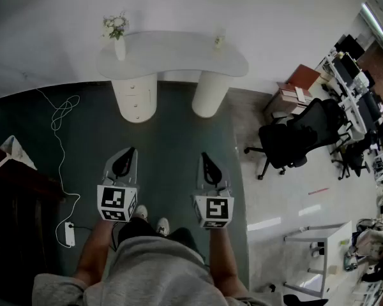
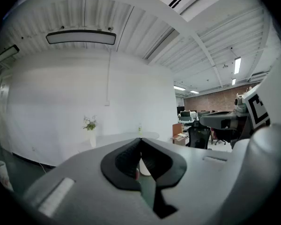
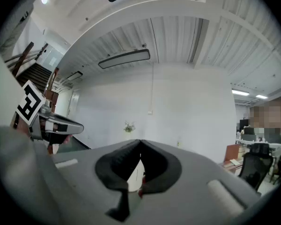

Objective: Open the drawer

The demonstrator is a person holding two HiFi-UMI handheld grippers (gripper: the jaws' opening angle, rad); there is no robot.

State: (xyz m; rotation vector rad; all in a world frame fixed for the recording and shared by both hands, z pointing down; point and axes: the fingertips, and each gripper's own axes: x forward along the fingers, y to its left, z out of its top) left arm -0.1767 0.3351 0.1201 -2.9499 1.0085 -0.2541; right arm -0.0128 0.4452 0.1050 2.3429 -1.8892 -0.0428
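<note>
Head view: a person stands on a dark green carpet (image 1: 172,145) and holds a claw in each hand, both pointing ahead at a white table (image 1: 179,50) against the wall. The left claw (image 1: 122,163) and the right claw (image 1: 209,168) hang side by side, well short of the table. The table rests on two round legs. The drawer (image 1: 135,89) sits in the left leg (image 1: 135,101), one of a few stacked fronts, and looks flush and shut. A vase of flowers (image 1: 117,30) stands on the table's left end and a small bottle (image 1: 219,41) on its right end. A black office chair (image 1: 293,136) is off to the right on the pale floor, and a white cable (image 1: 60,116) trails over the carpet on the left.

Left gripper view: the left claw (image 2: 140,141) is closed, its black pads meeting at the tips with nothing between them. Beyond it are the table (image 2: 117,137) and the vase of flowers (image 2: 89,124), well apart from the claw. The right claw (image 2: 222,121) shows at the right edge.

Right gripper view: the right claw (image 3: 140,143) is closed too, tips together and empty. A white table leg (image 3: 131,173) shows through the gap below the tips; which leg, I cannot tell. The left claw (image 3: 58,124) shows at the left, the office chair (image 3: 255,161) at the right.
</note>
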